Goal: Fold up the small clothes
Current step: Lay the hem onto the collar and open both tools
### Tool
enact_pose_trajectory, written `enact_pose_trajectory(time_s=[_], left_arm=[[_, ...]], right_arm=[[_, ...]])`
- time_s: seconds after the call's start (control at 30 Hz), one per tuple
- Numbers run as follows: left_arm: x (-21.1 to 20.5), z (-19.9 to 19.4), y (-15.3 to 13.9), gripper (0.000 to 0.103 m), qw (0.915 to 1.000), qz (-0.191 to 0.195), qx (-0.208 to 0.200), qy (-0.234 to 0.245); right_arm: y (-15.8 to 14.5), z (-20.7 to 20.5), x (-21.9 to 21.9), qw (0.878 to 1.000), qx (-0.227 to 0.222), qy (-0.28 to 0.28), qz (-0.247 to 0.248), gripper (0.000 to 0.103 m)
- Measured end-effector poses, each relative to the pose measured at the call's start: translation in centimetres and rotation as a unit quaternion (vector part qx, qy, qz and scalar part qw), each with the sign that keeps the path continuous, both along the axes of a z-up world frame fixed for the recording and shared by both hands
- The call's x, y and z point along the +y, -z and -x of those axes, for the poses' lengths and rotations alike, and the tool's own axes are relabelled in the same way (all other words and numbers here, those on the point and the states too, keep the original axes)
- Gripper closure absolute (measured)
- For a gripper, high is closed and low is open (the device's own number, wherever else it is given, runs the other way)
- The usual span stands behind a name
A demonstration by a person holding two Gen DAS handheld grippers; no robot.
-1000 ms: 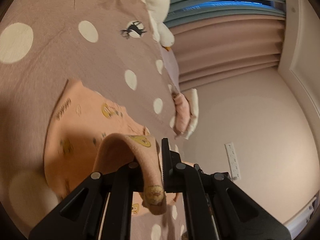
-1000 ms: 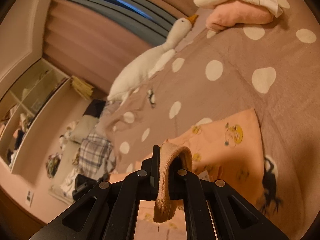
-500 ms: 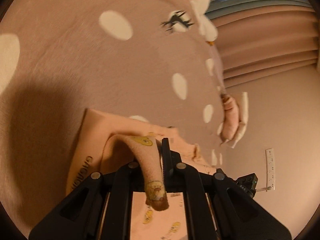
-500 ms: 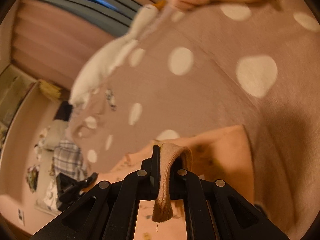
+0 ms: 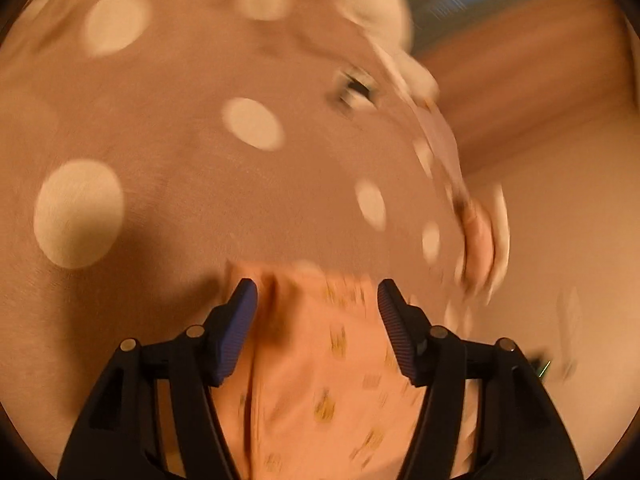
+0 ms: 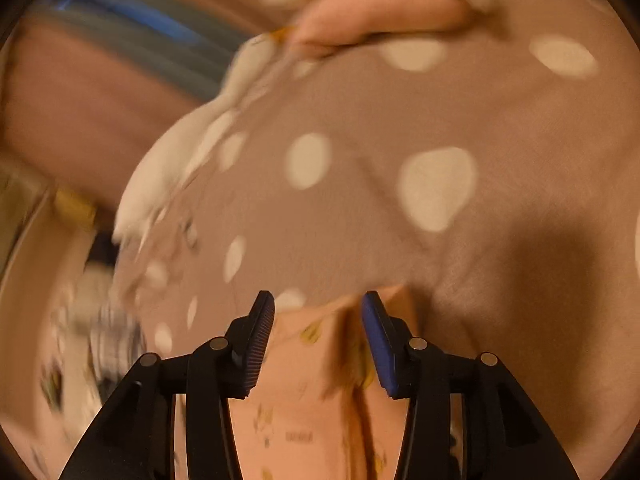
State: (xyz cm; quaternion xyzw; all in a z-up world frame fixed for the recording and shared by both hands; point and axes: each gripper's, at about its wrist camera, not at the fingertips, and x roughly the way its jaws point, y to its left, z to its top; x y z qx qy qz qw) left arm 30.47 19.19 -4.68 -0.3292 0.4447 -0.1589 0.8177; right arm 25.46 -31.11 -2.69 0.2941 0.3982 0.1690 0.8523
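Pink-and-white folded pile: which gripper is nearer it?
Right, probably. The pile lies ahead of the right gripper, far right of the left gripper. Both jaws just opened; garment between them, ungripped.

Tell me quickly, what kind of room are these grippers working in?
Most likely a bedroom. The peach printed garment lies on a soft polka-dot bed cover, a white plush toy rests along its far edge, and pleated curtains hang over a window behind. Both views are blurred.
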Motion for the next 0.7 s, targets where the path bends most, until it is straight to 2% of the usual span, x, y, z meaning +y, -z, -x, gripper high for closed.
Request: enact_pose_trajectory(time_s=[0.03,0.1,0.13,0.17,0.2,0.27,0.33,0.4,0.5,0.6,0.67,0.7], left_arm=[[-1.2,0.7,-0.3,0.043,0.9991,-0.03,-0.004,0.031],[-4.1,1.9,-0.1,0.045,0.9914,-0.083,-0.004,0.101],[-5.4,2.4,0.3,0.057,0.9867,-0.103,-0.003,0.125],[-6.9,2.7,0.9,0.067,0.9809,-0.119,0.003,0.154],[-8.0,2.7,1.7,0.072,0.976,-0.127,0.011,0.177],[-10.1,2.3,3.4,0.076,0.9654,-0.165,0.028,0.2],[-11.3,1.4,4.3,0.076,0.9614,-0.188,0.021,0.199],[-11.5,-0.3,4.2,0.076,0.9667,-0.181,0.013,0.18],[-11.0,-4.2,4.4,0.074,0.9784,-0.164,0.007,0.125],[-9.1,-6.2,3.5,0.073,0.9915,-0.119,-0.001,0.052],[-7.6,-6.0,2.7,0.071,0.9959,-0.088,-0.01,0.022],[-7.1,-5.7,2.4,0.07,0.996,-0.087,-0.015,0.015]], right_arm=[[-0.3,0.7,1.1,0.999,-0.012,-0.034,0.024,0.056],[-0.6,2.4,4.1,0.99,-0.035,-0.102,0.095,0.056],[-0.3,3.2,5.7,0.981,-0.041,-0.128,0.137,0.059],[0.1,3.6,6.7,0.975,-0.043,-0.146,0.162,0.065],[0.7,3.9,8.1,0.966,-0.04,-0.171,0.188,0.077],[1.9,3.9,10.1,0.953,-0.032,-0.193,0.233,0.082],[2.9,3.3,11.4,0.943,-0.028,-0.201,0.264,0.086],[3.3,2.0,12.0,0.941,-0.028,-0.192,0.277,0.086],[3.1,-1.4,12.6,0.944,-0.023,-0.151,0.291,0.086],[1.8,-4.4,11.5,0.961,-0.028,-0.078,0.265,0.086],[0.6,-4.8,10.0,0.971,-0.041,-0.04,0.234,0.086],[0.1,-4.5,9.2,0.974,-0.046,-0.027,0.219,0.086]])
